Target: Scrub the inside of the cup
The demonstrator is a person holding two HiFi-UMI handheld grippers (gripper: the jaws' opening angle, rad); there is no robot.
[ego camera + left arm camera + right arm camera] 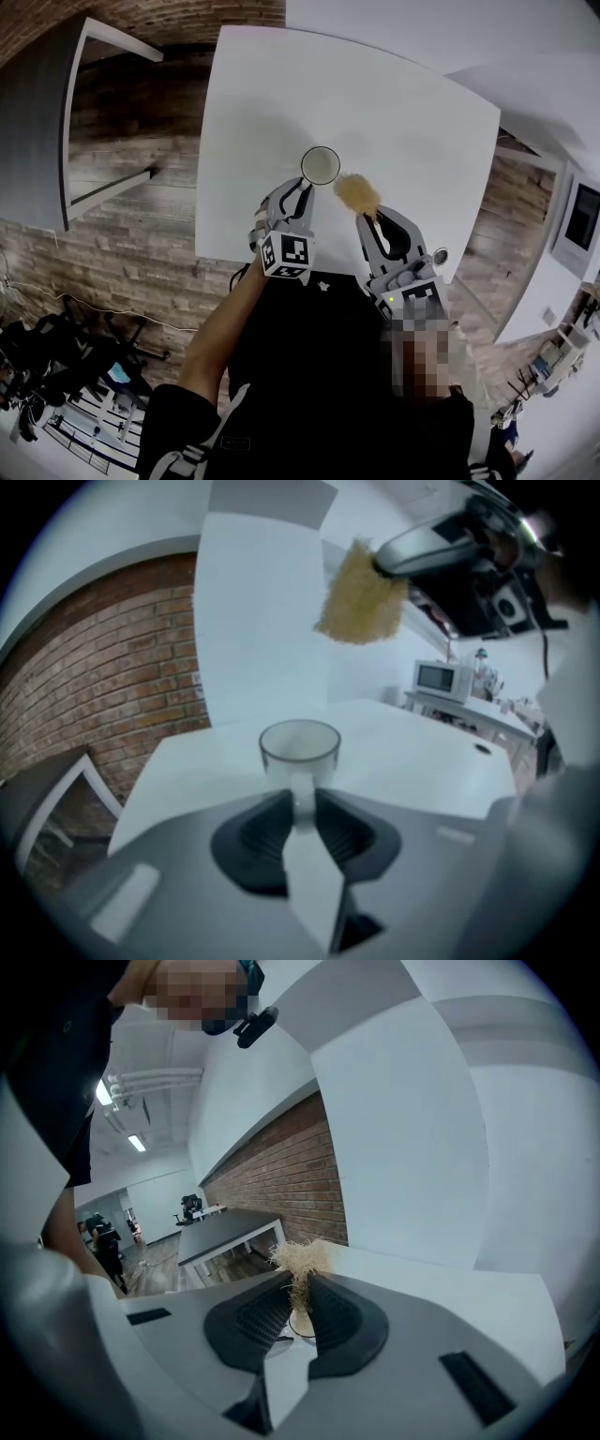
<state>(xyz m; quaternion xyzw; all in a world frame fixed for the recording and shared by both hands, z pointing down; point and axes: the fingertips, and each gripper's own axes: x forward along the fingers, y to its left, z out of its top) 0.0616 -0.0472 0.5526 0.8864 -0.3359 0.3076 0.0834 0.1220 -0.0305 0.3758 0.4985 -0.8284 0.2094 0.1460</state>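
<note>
A clear cup (320, 165) with a handle stands upright on the white table (403, 103). My left gripper (302, 187) reaches it from the near side. In the left gripper view the cup (299, 747) is just beyond the jaws, and the left gripper (302, 803) is shut on its handle. My right gripper (367, 214) is shut on a straw-coloured scrubber (356, 192), held in the air just right of the cup's rim. That scrubber (361, 592) hangs above the cup in the left gripper view. It sticks out past the right gripper (300, 1293) as a tuft, the scrubber (302, 1260).
A dark grey table (37, 112) stands left of the white one over a wooden floor (131, 234). A brick wall (103, 658) lies behind. A microwave (441, 679) sits on a far counter. The person's black-clad body fills the near edge.
</note>
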